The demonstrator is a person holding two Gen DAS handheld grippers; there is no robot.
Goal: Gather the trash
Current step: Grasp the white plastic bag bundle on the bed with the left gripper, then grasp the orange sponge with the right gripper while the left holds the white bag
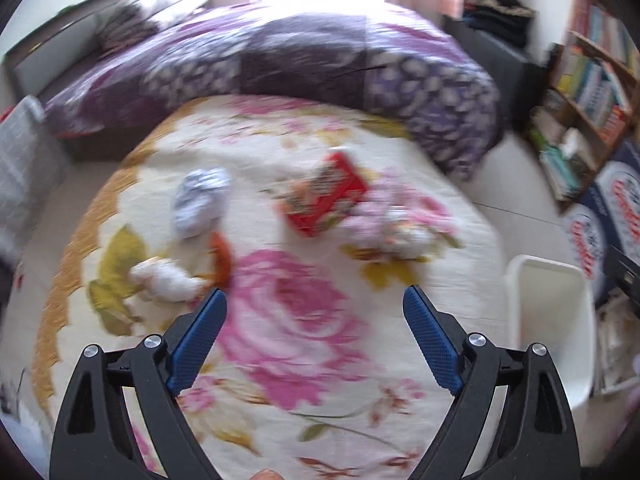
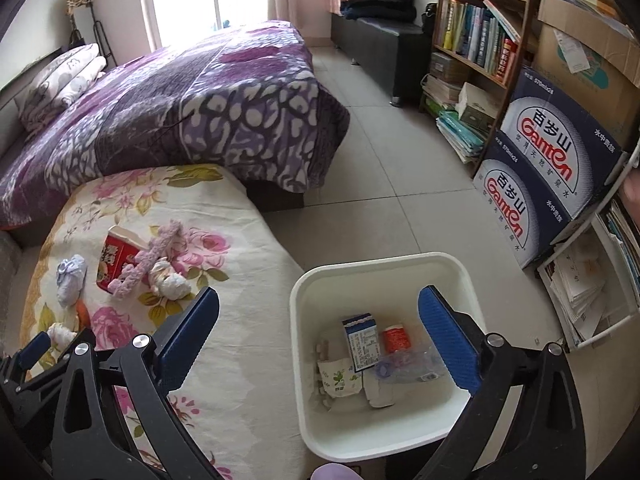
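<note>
A: Report the state of each claw.

B: The left claw [image 1: 315, 300] is standing wide open over the flowered bed [image 1: 304, 360], holding nothing. The right claw [image 2: 319, 303] is also standing wide open and holding nothing, hovering above the bin [image 2: 304, 360].

A: Where is the trash lying?

B: It is lying on the bed. A red box [image 2: 116, 262] is lying flat near the middle, with a pink knitted strip [image 2: 150, 258] draped across it. A bluish wad [image 2: 71, 279] is sitting beside the box, and a white wad [image 2: 170, 282] is touching the strip's near end. Another white wad [image 1: 166, 280] is lying just ahead of the left claw's left finger, next to an orange scrap [image 1: 222, 258]. The left view is blurring, so finer detail cannot be told.

A: What is the bin holding?

B: A blue-and-white carton [image 2: 362, 340], a red-capped item [image 2: 396, 338], clear plastic and paper wrappers are lying on its bottom.

A: Describe the surroundings.

B: A purple quilt [image 2: 180, 116] is covering the far bed, overlapping the flowered bed's far edge. A bookshelf [image 2: 476, 32] and stacked blue cartons [image 2: 552, 160] are standing to the right. The bin is sitting on the tiled floor [image 2: 380, 168], touching the bed's right edge. Open floor is running between the bed and the shelf.
</note>
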